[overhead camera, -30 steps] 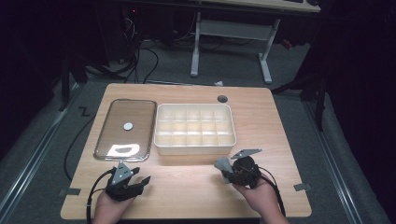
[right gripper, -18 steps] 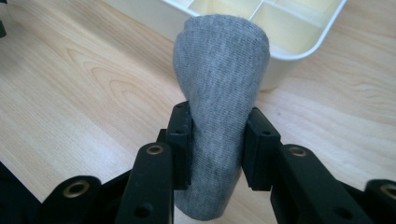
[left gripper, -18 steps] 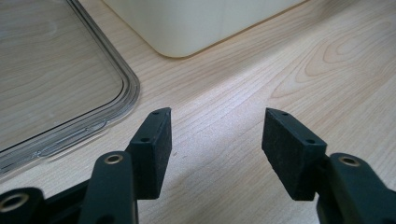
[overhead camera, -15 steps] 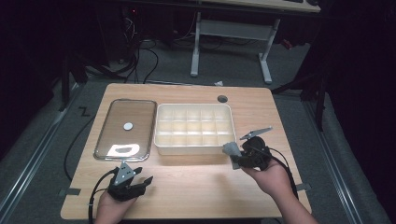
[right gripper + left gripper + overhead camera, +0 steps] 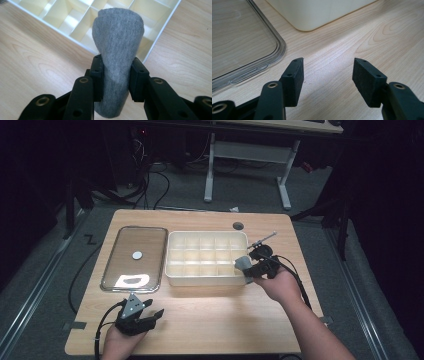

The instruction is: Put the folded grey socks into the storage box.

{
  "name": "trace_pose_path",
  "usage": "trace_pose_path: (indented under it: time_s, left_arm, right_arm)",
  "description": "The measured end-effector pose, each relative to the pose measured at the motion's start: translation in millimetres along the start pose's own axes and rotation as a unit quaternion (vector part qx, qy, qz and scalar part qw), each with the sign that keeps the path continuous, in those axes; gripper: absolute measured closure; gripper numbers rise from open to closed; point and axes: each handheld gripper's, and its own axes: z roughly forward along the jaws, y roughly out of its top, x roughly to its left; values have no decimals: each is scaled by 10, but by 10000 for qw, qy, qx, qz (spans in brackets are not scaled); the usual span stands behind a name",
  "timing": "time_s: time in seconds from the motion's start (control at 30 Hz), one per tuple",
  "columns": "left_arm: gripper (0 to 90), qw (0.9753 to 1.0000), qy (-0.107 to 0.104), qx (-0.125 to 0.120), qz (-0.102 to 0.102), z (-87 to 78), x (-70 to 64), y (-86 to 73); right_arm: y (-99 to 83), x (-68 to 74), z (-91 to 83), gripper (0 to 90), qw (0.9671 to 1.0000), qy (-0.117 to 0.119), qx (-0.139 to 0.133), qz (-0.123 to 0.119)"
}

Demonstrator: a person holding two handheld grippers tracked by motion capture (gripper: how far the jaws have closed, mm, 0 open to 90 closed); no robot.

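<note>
A cream divided box (image 5: pixel 172 270) with several compartments sits mid-table; its near right corner (image 5: pixel 147 56) lies just beyond my right jaws. My right gripper (image 5: pixel 246 268) (image 5: pixel 116 75) is shut on a rolled grey sock (image 5: pixel 117 40) (image 5: pixel 242 263), held at the box's front right corner. Resting on the table near the front left edge, my left gripper (image 5: pixel 155 312) (image 5: pixel 328 77) is open with nothing between its pads, pointing toward the box wall (image 5: pixel 312 15).
A clear plastic lid (image 5: pixel 135 257) (image 5: pixel 239 40) with a round white spot lies flat left of the box. A dark round grommet (image 5: pixel 238 226) sits in the tabletop behind the box. Bare wood (image 5: pixel 220 315) lies in front of the box.
My right gripper has carried the grey sock forward from the table's front right area up to the box's front right corner. The left gripper has stayed put.
</note>
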Motion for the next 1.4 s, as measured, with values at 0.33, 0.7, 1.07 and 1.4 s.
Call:
trace_pose_path:
  time_s: [0.33,0.7,1.07,1.4]
  left_arm:
    - [431,10000,-54,-30,4,5,9,2]
    - [432,9999,-26,-133,-5,-28,34,10]
    - [431,10000,3,-45,-36,-11,59,1]
    - [431,10000,-14,-4,-12,1,39,0]
  right_arm:
    - [298,-25,138,699,9990,-296,317,-62]
    - [413,-62,468,700,9946,-387,964,-53]
    - [448,-51,658,727,9877,-352,1478,-377]
    - [449,-53,761,735,9849,-286,1667,-376]
